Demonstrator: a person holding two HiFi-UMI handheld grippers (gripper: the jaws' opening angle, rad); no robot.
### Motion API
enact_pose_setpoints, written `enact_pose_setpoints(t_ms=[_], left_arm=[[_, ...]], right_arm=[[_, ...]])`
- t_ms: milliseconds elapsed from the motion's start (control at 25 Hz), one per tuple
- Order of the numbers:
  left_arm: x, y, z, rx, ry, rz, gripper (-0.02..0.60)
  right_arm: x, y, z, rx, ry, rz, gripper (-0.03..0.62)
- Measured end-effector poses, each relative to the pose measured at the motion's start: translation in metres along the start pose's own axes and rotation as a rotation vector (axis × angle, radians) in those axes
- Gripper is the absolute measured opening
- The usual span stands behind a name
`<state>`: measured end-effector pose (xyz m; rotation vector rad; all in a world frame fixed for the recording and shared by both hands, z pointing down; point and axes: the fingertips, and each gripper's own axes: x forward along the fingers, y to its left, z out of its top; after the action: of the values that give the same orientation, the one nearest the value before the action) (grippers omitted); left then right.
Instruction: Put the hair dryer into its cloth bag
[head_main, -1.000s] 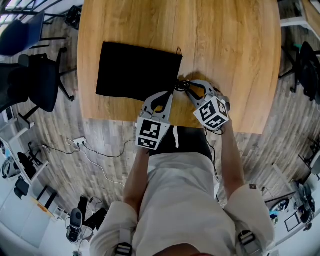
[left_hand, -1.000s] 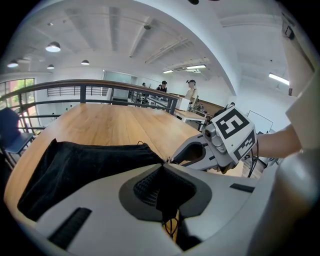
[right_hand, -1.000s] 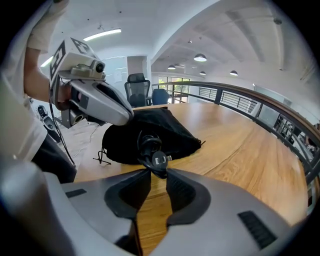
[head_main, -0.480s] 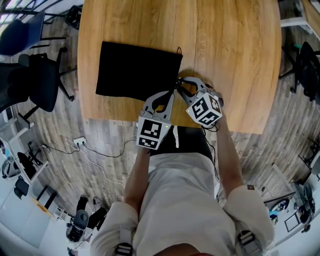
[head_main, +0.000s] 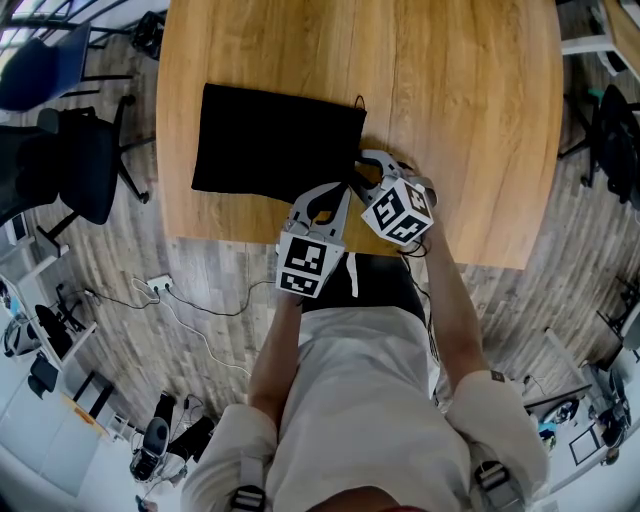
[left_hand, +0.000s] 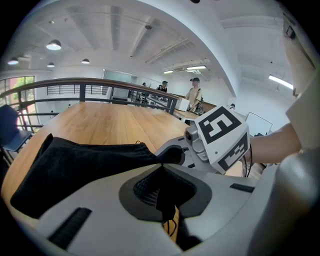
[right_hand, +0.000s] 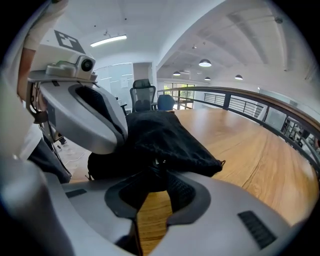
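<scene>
At near edge of table (head_main: 450, 100), by cloth bag (head_main: 270, 140) mouth corner | left gripper (head_main: 347, 187) clamped on bag hem | right gripper (head_main: 360, 163) pinched on hem alongside | hair dryer unseen, likely inside | step: working mouth, probably closing | next: needs steady opposed pull

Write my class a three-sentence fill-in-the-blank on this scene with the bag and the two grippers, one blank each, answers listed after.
The cloth bag is ____ in colour.
It lies on a ____ table.
The left gripper and the right gripper are both shut on the ____.
Missing words: black; wooden; bag.
</scene>
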<state>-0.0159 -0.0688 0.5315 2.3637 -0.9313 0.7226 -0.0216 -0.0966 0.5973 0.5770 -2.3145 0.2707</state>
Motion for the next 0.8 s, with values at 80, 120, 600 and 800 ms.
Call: enact_pose_setpoints(t_ms=[80,120,600,800], left_arm=[[0.002,0.000,-0.002,-0.001,0.004,-0.001,0.025],[0.003,0.000,-0.003,-0.001,0.007,-0.001,0.025],[0.011,0.000,-0.014,0.004,0.035,0.004,0.025],[0.011,-0.002,-0.014,0.028,0.039,0.004,0.025]], right_arm=[[0.004,0.000,0.000,0.002,-0.001,0.002,0.103],[0.006,-0.001,0.000,0.004,0.000,0.003,0.104],[0.007,-0.004,-0.006,0.034,-0.005,-0.004,0.121],[-0.008,-0.007,-0.015,0.063,0.004,-0.043,0.150]])
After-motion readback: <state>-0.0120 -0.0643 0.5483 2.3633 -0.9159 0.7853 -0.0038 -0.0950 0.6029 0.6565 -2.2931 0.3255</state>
